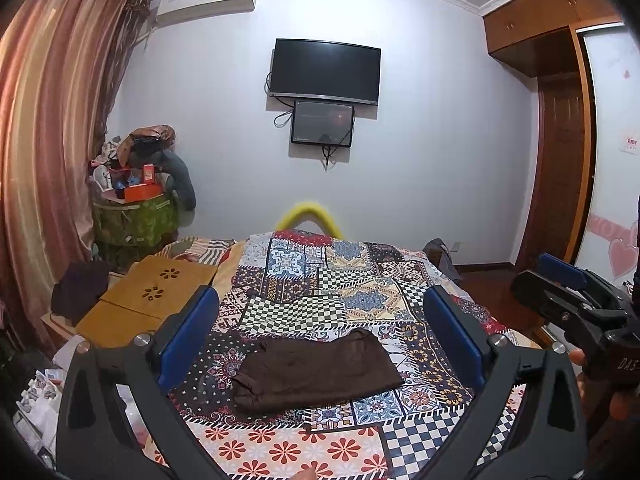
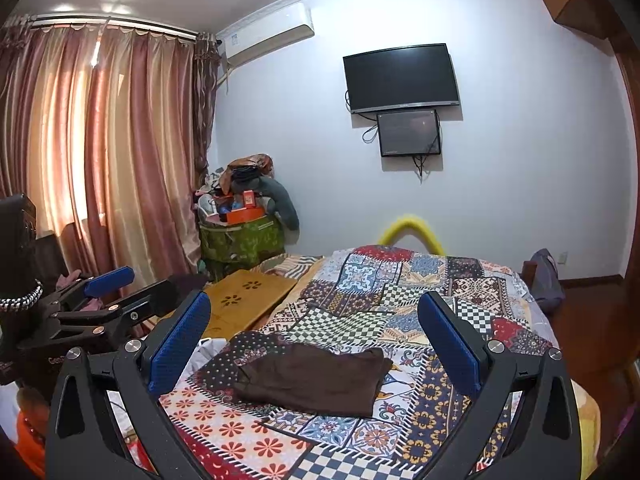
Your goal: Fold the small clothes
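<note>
A small dark brown garment (image 1: 316, 370) lies folded flat on the patchwork bedspread (image 1: 344, 276), and also shows in the right wrist view (image 2: 316, 380). My left gripper (image 1: 320, 308) is open and empty, held above and short of the garment. My right gripper (image 2: 316, 312) is open and empty too, held above the garment from the right side. The right gripper shows at the right edge of the left wrist view (image 1: 568, 292). The left gripper shows at the left edge of the right wrist view (image 2: 116, 288).
A wooden lap desk (image 1: 148, 300) lies on the bed's left side beside a dark cloth pile (image 1: 80, 292). A green basket heaped with things (image 1: 136, 220) stands in the corner by the curtain (image 1: 48, 140). A yellow hoop (image 1: 308, 216) rises behind the bed.
</note>
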Demonstrator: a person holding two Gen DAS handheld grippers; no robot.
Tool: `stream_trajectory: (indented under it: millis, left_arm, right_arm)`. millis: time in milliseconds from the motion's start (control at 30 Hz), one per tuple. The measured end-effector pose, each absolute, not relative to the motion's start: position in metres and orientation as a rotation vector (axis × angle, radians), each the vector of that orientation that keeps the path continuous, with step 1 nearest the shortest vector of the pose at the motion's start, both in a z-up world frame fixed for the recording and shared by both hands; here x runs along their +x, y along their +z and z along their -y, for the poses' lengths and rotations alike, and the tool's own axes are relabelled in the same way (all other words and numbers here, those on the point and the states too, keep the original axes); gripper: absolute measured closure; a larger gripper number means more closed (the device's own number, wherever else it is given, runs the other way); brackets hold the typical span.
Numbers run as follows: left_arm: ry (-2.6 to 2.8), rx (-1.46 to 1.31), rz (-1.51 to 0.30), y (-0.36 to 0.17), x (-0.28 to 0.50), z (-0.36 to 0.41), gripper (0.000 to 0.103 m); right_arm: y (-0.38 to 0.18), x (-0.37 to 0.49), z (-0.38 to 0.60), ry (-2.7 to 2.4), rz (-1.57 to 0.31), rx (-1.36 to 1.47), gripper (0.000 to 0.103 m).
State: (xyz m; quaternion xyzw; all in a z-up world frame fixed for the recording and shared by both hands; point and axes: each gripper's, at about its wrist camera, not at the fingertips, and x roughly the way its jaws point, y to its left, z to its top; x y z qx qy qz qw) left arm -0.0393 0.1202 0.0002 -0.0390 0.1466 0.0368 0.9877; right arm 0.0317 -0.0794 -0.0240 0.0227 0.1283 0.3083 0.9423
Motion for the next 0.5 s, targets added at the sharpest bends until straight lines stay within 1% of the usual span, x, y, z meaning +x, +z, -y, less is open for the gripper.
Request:
stream_trajectory:
  millis: [500]
  left_arm:
    - [0.073,-0.060,-0.290,0.0035,-0.0363,-0.1166,0.000]
  right_arm:
    - [-0.0245,0.0357,0.0777,0.635,-0.272,0.037,0.000]
